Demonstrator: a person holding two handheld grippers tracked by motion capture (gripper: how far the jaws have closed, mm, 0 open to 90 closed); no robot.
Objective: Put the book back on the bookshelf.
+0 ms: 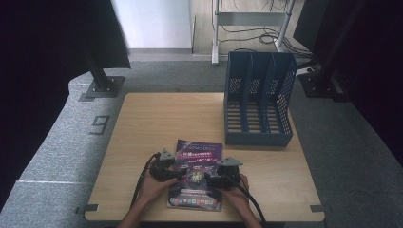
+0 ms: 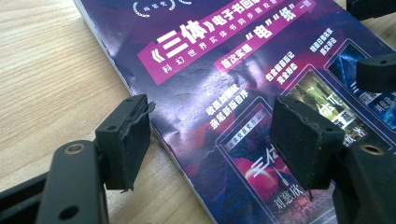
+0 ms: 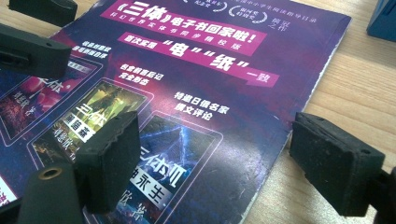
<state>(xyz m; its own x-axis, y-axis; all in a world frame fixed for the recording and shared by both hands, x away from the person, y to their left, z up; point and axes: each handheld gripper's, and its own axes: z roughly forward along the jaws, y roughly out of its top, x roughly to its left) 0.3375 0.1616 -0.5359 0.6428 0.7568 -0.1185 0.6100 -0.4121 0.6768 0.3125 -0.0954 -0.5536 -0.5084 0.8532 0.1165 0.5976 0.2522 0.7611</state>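
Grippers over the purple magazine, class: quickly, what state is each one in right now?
Left gripper: open, jaws astride the left edge of the magazine, holding nothing.
Right gripper: open, jaws astride its right edge, holding nothing.

The magazine (image 1: 196, 175) lies flat on the table (image 1: 142, 123), near its 6 o'clock edge. The file rack (image 1: 259, 102) stands at 1 o'clock from the magazine. The left gripper (image 1: 177, 174) is at the magazine's 9 o'clock side, the right gripper (image 1: 207, 179) at its 3 o'clock side.
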